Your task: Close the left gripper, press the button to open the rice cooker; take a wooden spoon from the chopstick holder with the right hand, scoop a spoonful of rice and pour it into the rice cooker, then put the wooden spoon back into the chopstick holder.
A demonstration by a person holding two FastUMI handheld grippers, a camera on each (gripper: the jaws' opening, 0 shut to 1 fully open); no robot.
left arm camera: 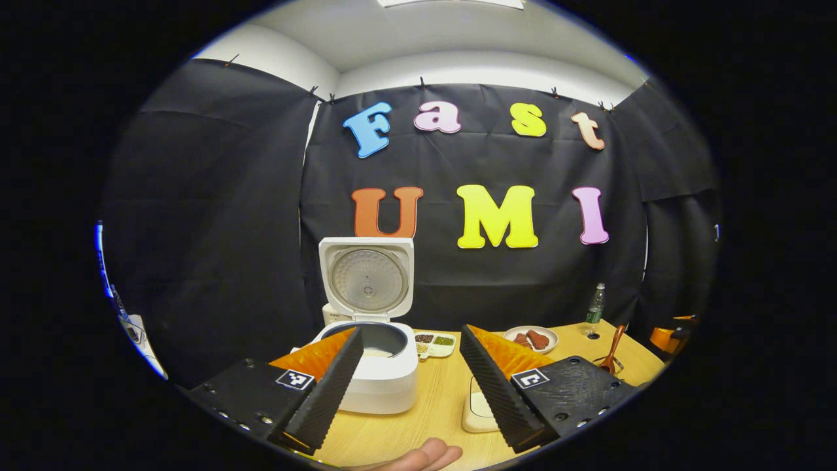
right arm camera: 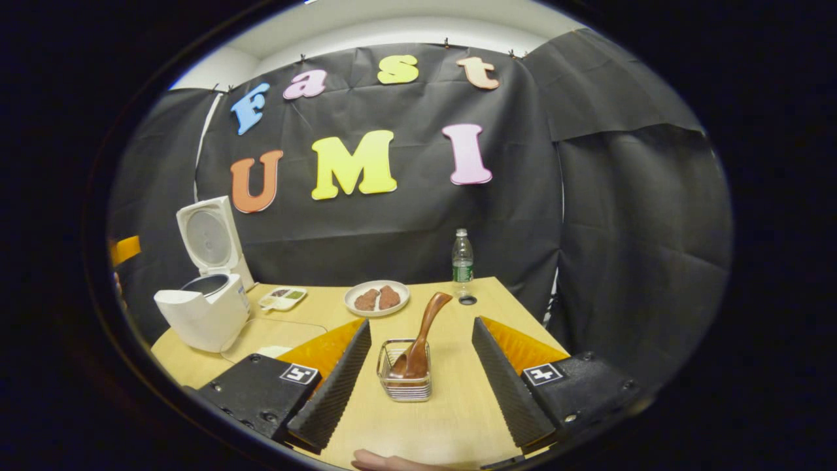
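The white rice cooker (left arm camera: 373, 366) stands on the wooden table (left arm camera: 438, 405) with its lid (left arm camera: 367, 278) swung fully upright, the inner pot (left arm camera: 374, 340) exposed with a pale layer at its bottom. In the right gripper view the same rice cooker (right arm camera: 206, 314) sits at the table's far left, lid raised. The wooden spoon (right arm camera: 422, 337) rests in the wire chopstick holder (right arm camera: 405, 379) near the middle of the table (right arm camera: 451, 418), bowl end down, handle leaning up and to the right, touched by neither finger.

The right gripper (right arm camera: 420, 386) hangs just short of the holder, its 2 ridged black fingers spread wide to either side and clear of it. The left gripper (left arm camera: 410, 386) faces the cooker, fingers likewise wide apart and holding nothing; its left finger overlaps the cooker's front in that view.

Beyond, a plate (right arm camera: 377, 297) carries 2 brown pieces, a small divided dish (right arm camera: 282, 298) lies beside the cooker, and a plastic bottle (right arm camera: 462, 261) stands at the far edge with its cap (right arm camera: 467, 300) on the table just beside it. A shallow cream tray (left arm camera: 477, 409) lies between the left gripper's fingers.
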